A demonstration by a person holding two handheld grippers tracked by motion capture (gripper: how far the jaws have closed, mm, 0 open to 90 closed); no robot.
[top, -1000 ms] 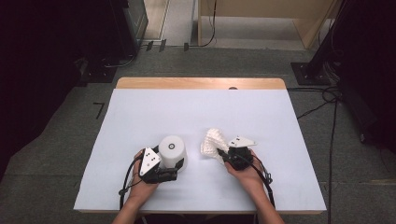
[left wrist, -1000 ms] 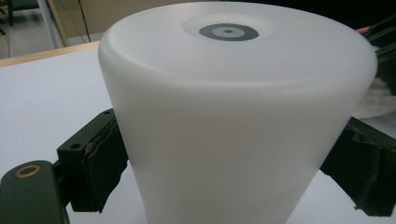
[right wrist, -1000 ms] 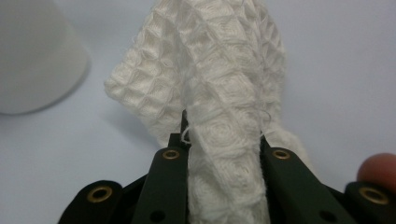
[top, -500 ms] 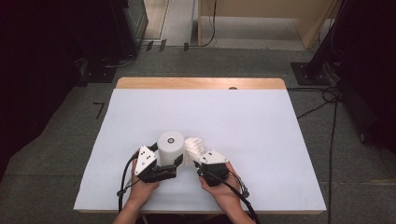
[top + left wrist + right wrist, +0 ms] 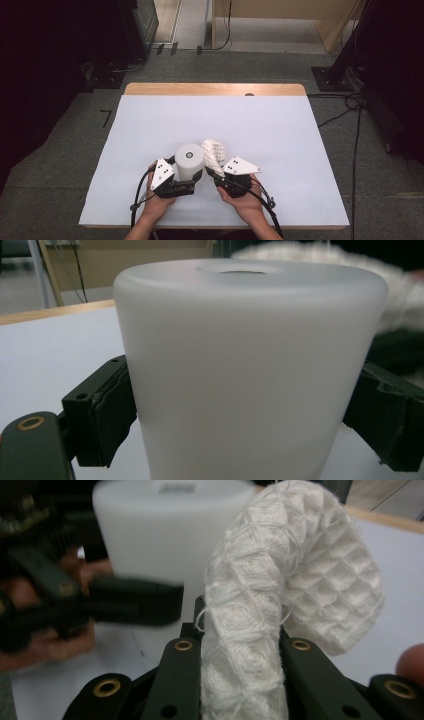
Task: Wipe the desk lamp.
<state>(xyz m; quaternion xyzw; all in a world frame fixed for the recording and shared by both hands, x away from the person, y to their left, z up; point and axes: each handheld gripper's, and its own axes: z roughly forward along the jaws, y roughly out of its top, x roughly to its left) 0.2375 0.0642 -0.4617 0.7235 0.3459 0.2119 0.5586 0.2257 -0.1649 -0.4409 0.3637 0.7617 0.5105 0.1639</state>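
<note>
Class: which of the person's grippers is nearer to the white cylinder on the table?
Left. The left gripper clamps the white cylinder between its jaws; the right gripper sits just beside it, shut on a white waffle cloth.

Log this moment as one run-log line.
left gripper: shut on white cylinder, upright on table | right gripper: shut on waffle cloth, raised beside cylinder
</note>
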